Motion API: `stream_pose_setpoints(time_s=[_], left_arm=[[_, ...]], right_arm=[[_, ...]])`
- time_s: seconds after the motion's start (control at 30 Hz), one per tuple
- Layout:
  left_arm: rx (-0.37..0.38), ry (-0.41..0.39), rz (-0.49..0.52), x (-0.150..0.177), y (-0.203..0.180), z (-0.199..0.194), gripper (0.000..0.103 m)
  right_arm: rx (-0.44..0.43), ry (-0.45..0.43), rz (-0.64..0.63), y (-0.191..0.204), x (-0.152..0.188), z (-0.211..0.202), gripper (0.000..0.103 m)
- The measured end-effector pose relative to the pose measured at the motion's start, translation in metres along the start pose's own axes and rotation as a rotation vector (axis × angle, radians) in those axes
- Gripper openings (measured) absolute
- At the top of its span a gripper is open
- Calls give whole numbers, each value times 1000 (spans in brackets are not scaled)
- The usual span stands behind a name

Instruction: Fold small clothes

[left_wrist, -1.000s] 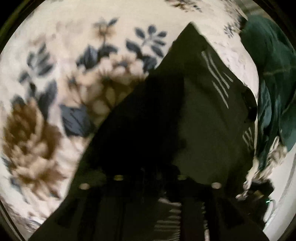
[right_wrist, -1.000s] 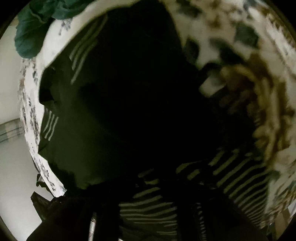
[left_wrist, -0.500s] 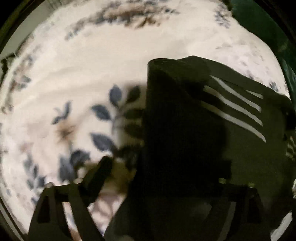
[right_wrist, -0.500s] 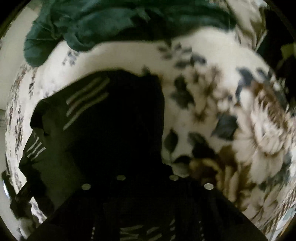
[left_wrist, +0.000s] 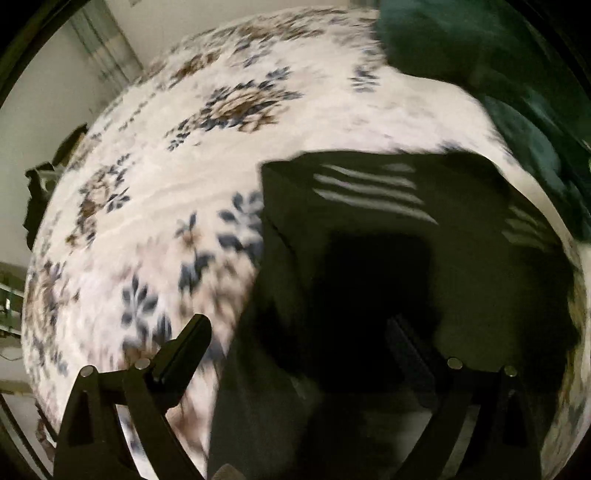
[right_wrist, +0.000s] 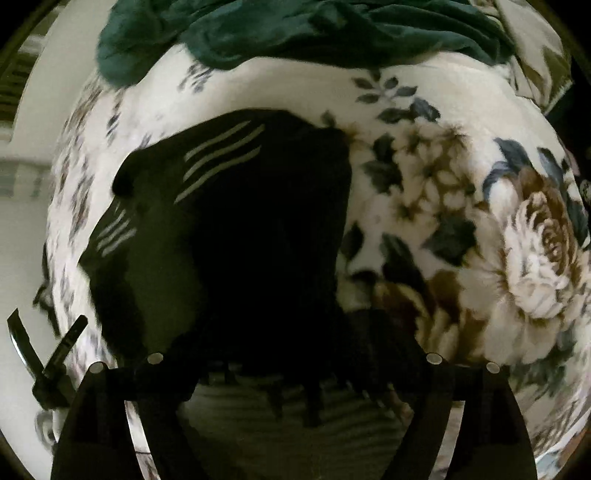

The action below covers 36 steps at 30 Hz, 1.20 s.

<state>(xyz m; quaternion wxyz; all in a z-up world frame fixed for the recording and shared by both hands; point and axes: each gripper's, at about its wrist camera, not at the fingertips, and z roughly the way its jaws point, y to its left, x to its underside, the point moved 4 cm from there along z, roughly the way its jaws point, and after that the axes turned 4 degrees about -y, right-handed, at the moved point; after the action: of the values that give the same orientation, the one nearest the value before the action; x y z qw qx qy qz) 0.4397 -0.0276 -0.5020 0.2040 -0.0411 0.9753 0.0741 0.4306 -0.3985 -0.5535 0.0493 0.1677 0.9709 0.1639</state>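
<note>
Left wrist view: left gripper (left_wrist: 299, 339) spread wide, nothing pinched. Left finger (left_wrist: 184, 347) over bare blanket, other finger dark against the dark garment (left_wrist: 369, 236), hard to separate. Garment lying flat-ish on the floral blanket (left_wrist: 166, 184), right half of view, pale stripes (left_wrist: 365, 188) near its far edge, left edge reading as a doubled fold. Green cloth (left_wrist: 517, 92) heaped beyond, close to the far corner.

Risks here: plush blanket likely to snag a fingertip and lift with the garment; pinching only the top layer would peel the fold open; frame motion-blurred, so edge position uncertain for any re-grasp.

Right wrist view: right gripper (right_wrist: 291, 354) also spread, jaws wide apart, holding nothing. Same garment (right_wrist: 236, 229) straight ahead, centre-left, stripe groups (right_wrist: 221, 155) at top and lower left. Striped fabric low between the fingers, possibly part of the same garment, too dark to call. Other gripper visible at far left edge (right_wrist: 55, 354), past the blanket rim.

Risks: garment sitting near the blanket's left edge, so a drag that way could slide it off; green heap (right_wrist: 295, 33) near enough to get caught in a wide sweep.

Surface and room: soft white blanket with blue-brown flowers, likely a bed. Pale wall behind, dim light, striped curtain or panel (left_wrist: 107, 55) upper left.
</note>
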Motion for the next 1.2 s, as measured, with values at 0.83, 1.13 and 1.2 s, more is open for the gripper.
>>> stream_pose_setpoints(time_s=[0.83, 1.13, 1.2], left_arm=[[71, 374, 107, 323, -325, -25, 96], [159, 234, 48, 301, -314, -51, 5], [176, 218, 5, 295, -300, -56, 4]], right_arm=[[-148, 218, -213, -89, -101, 24, 89], [-275, 207, -44, -66, -133, 96, 85], [-279, 202, -87, -53, -129, 94, 13]])
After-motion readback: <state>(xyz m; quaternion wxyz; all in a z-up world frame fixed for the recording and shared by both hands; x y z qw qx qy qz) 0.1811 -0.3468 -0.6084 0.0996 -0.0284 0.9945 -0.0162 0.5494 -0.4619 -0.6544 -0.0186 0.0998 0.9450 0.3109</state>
